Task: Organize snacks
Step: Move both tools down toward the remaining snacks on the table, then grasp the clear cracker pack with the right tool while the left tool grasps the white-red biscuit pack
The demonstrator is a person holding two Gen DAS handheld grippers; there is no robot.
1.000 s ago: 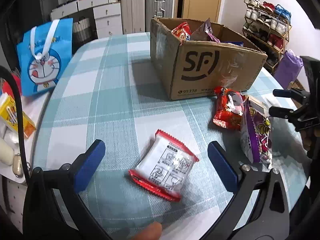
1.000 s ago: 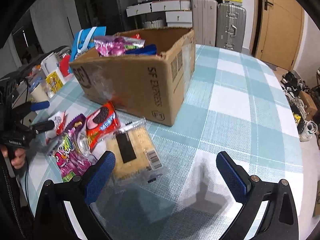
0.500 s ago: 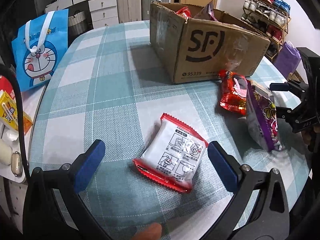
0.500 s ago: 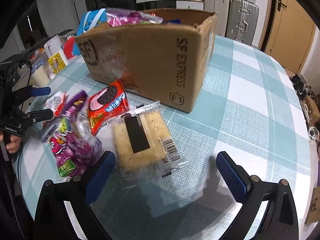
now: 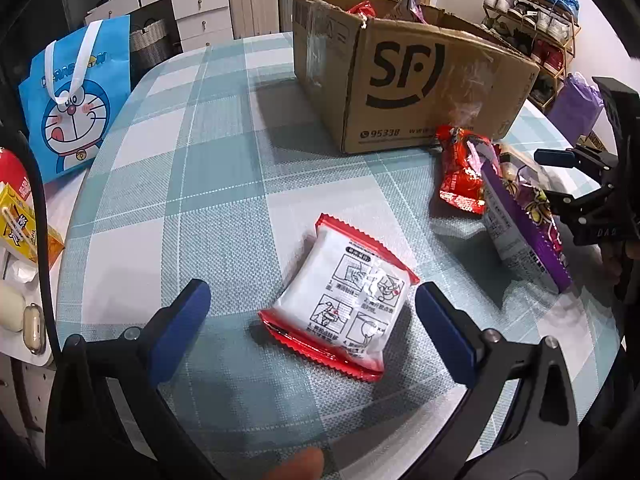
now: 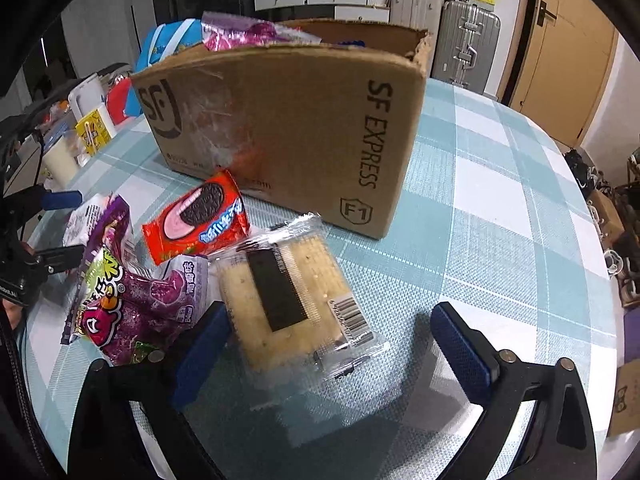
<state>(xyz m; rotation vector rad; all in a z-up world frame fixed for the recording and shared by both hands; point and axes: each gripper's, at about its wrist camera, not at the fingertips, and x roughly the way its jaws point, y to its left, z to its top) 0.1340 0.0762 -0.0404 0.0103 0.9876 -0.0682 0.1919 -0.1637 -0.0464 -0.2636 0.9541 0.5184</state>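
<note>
A white packet with red edges (image 5: 344, 300) lies on the checked tablecloth between the open fingers of my left gripper (image 5: 312, 320). A clear cracker pack (image 6: 292, 300) lies between the open fingers of my right gripper (image 6: 328, 344). Beside it lie a red Oreo packet (image 6: 196, 220) and a purple candy bag (image 6: 132, 304); both also show in the left wrist view, the red packet (image 5: 460, 172) and the purple bag (image 5: 528, 232). The brown SF cardboard box (image 5: 420, 80), seen too in the right wrist view (image 6: 300, 132), holds several snacks.
A blue Doraemon bag (image 5: 76, 100) stands at the table's left edge. A yellow box (image 5: 20, 220) and small items lie on a side surface. Suitcases (image 6: 464, 40) and drawers stand behind the table. A shoe rack (image 5: 532, 12) is at the far right.
Both grippers have moved lower and closer to the table. The white packet now sits between the left fingers, the cracker pack between the right fingers. Both stay open.
</note>
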